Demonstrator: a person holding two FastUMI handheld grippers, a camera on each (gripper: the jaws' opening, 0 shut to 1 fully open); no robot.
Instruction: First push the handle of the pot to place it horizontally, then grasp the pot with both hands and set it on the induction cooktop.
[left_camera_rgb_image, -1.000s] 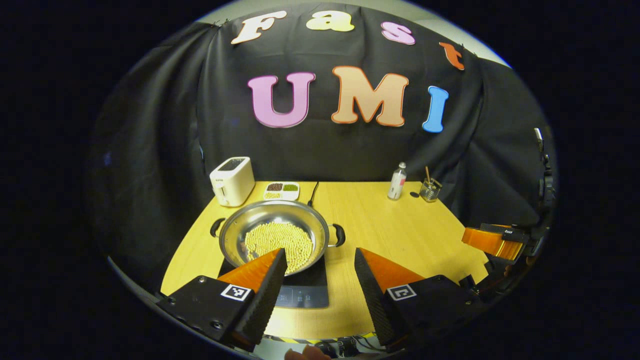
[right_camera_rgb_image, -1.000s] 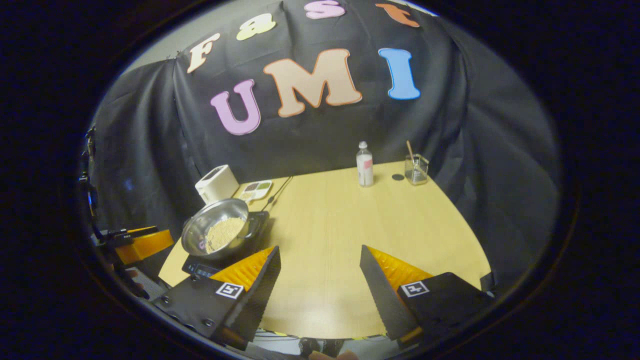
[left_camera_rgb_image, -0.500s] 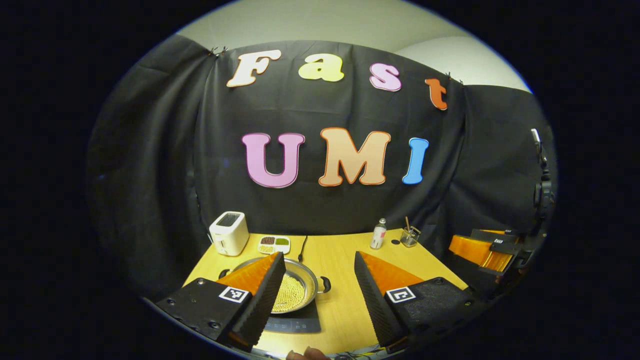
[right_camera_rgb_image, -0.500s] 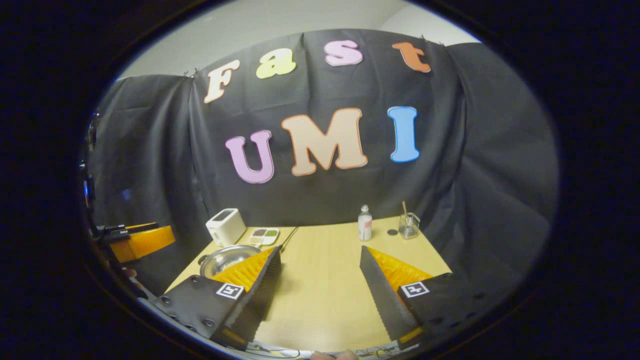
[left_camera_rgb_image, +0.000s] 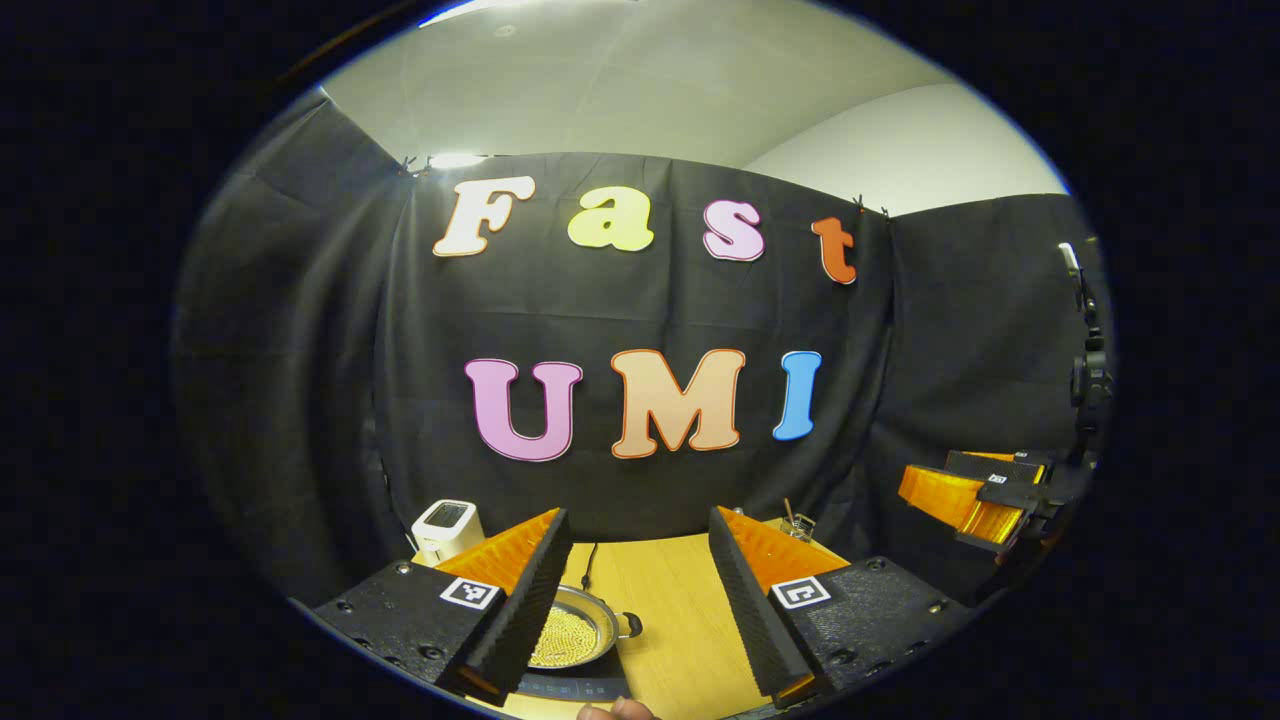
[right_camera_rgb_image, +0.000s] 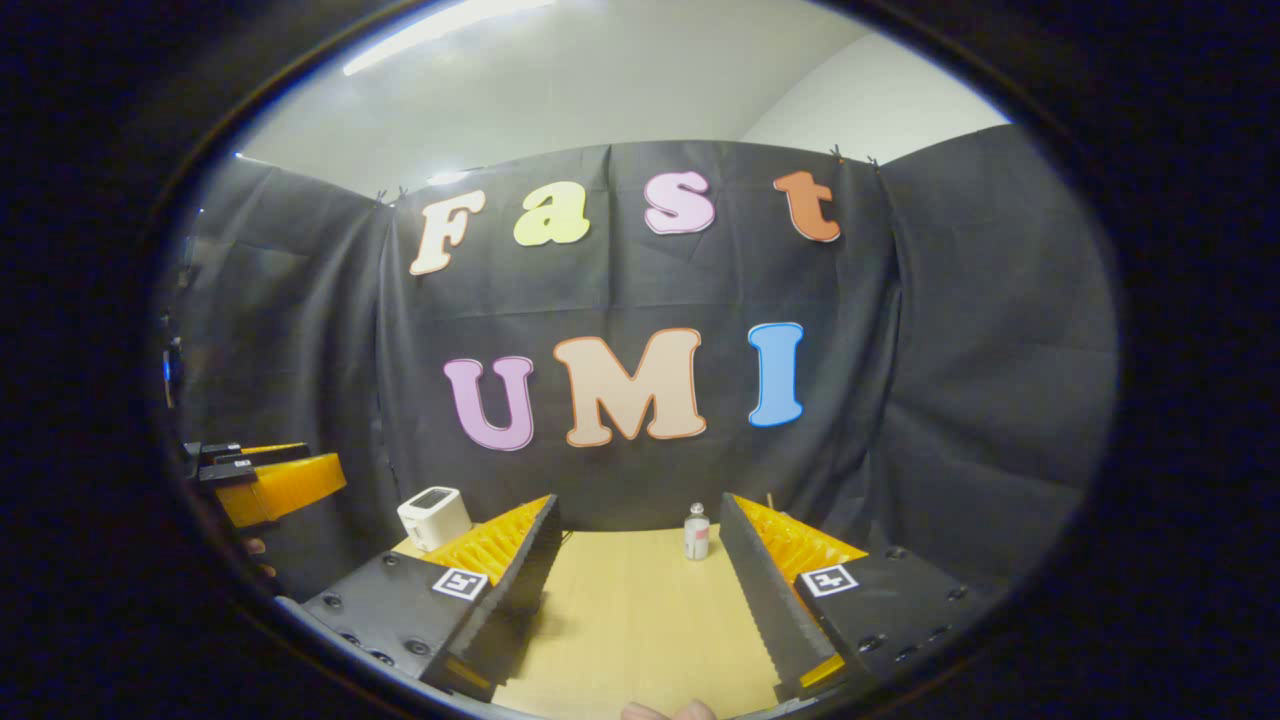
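Observation:
A steel pot (left_camera_rgb_image: 585, 628) holding small yellow grains rests on the black induction cooktop (left_camera_rgb_image: 590, 686) low in the left gripper view; one black side handle (left_camera_rgb_image: 630, 624) points to the right. My left gripper (left_camera_rgb_image: 638, 530) stands open well back from the pot, nothing between its fingers, and its left finger hides part of the pot. My right gripper (right_camera_rgb_image: 640, 515) is open too, raised over the wooden table (right_camera_rgb_image: 640, 620). The right gripper (left_camera_rgb_image: 975, 495) also appears at the right of the left gripper view, and the left gripper (right_camera_rgb_image: 275, 480) at the left of the right gripper view.
A white toaster (left_camera_rgb_image: 445, 525) (right_camera_rgb_image: 432, 515) stands at the table's back left. A small bottle (right_camera_rgb_image: 696, 535) stands at the back of the table, and a glass with sticks (left_camera_rgb_image: 797, 520) peeks over my left gripper's right finger. Fingertips (left_camera_rgb_image: 615, 710) show at the bottom edge.
Both grippers have pulled back and tilted upward, so the table, pot and cooktop have slid low in each view and ceiling appears. The pot stays on the cooktop. Both grippers stay open.

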